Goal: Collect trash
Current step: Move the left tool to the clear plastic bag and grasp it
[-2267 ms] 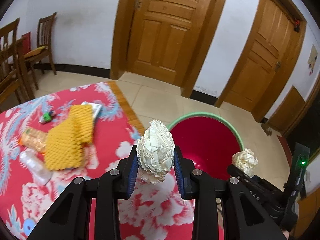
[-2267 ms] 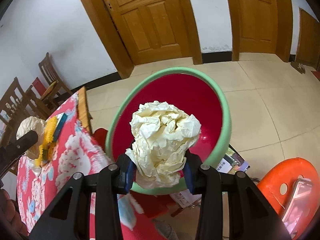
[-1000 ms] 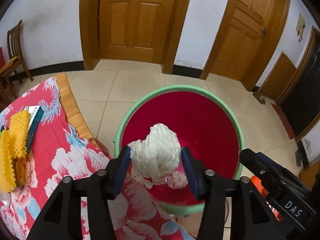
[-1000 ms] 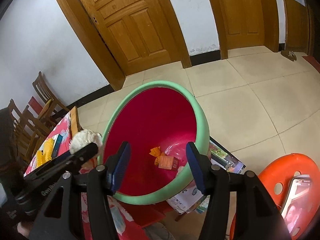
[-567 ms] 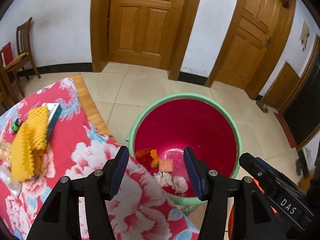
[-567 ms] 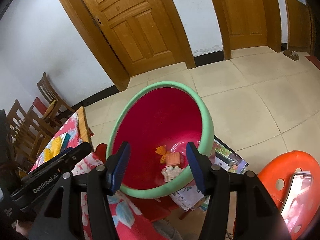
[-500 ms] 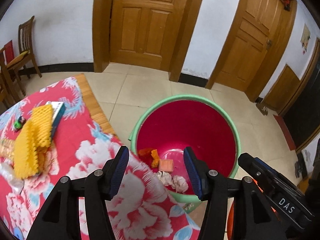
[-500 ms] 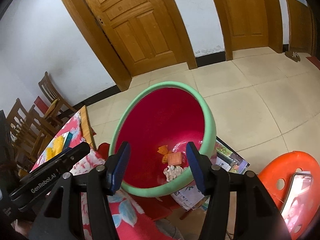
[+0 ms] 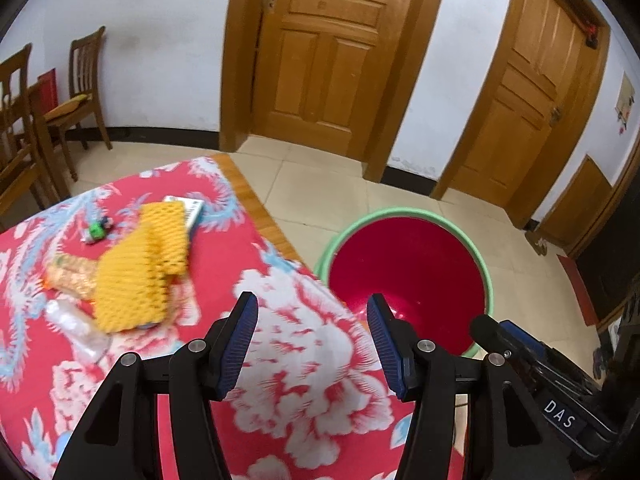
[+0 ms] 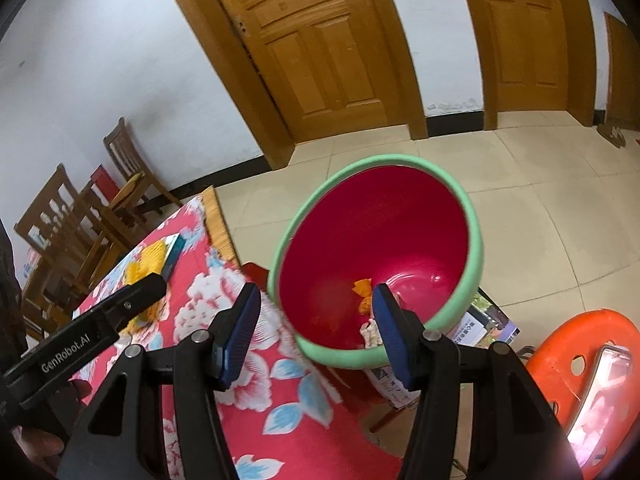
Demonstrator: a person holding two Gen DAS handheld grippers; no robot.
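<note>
A red bin with a green rim (image 9: 486, 276) (image 10: 476, 240) stands on the floor by the table's corner; orange scraps (image 10: 362, 286) and a crumpled paper ball (image 10: 370, 332) lie inside. My left gripper (image 9: 312, 340) is open and empty over the red floral tablecloth (image 9: 304, 380). My right gripper (image 10: 316, 332) is open and empty at the bin's near rim. On the table lie yellow foam netting (image 9: 140, 268) (image 10: 140, 264), a clear plastic wrapper (image 9: 76, 326), a snack packet (image 9: 68, 276), a small green item (image 9: 96, 232) and a flat box (image 9: 192, 210).
Wooden chairs (image 9: 80, 92) stand at the far left. Two wooden doors (image 9: 328, 52) are behind the bin. An orange stool (image 10: 580, 368) with a phone on it stands at the right. Printed papers (image 10: 480, 328) lie under the bin.
Both grippers opened and dropped their crumpled paper balls into the bin. Both have since drawn back toward the table, the left one swinging left.
</note>
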